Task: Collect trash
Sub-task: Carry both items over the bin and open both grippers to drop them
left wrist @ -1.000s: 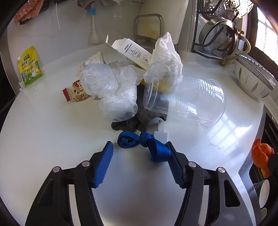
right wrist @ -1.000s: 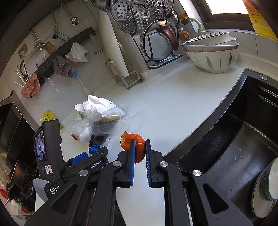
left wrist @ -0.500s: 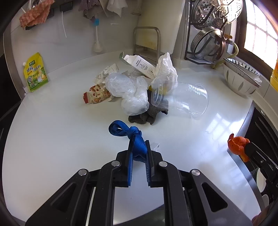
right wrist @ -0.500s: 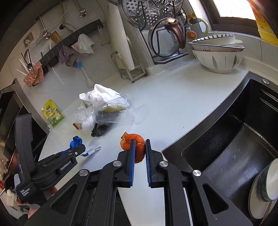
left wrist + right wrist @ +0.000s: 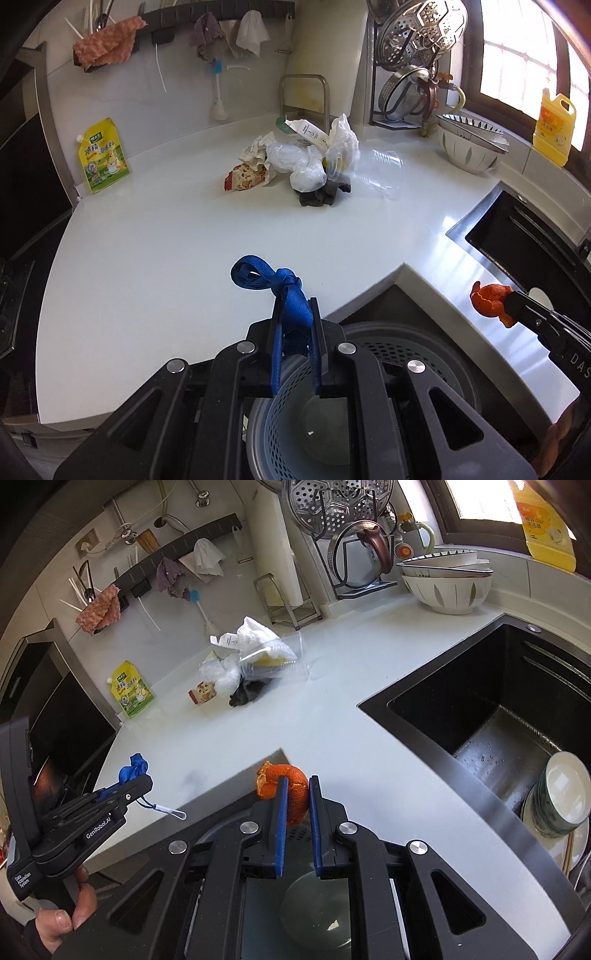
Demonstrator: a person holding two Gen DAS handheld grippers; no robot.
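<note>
White counter [image 5: 155,258] now lies farther back; both grippers hang over a grey bin [image 5: 369,398]. Left gripper [image 5: 295,325], open a second ago, pinches the blue strap [image 5: 288,295]. Right gripper [image 5: 295,801] still clamps orange peel [image 5: 291,786].

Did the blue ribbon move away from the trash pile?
Yes. The blue ribbon, shut in the left gripper, has come back off the counter, away from the trash pile, over the bin.

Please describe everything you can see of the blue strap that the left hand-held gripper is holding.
The blue strap looks like flat woven webbing, tied in a knot with a loop sticking out up and to the left. The left hand-held gripper is shut on its lower part, just below the knot. It hangs in the air at the counter's edge, above a grey perforated bin. In the right wrist view a thin white cord dangles from it.
</note>
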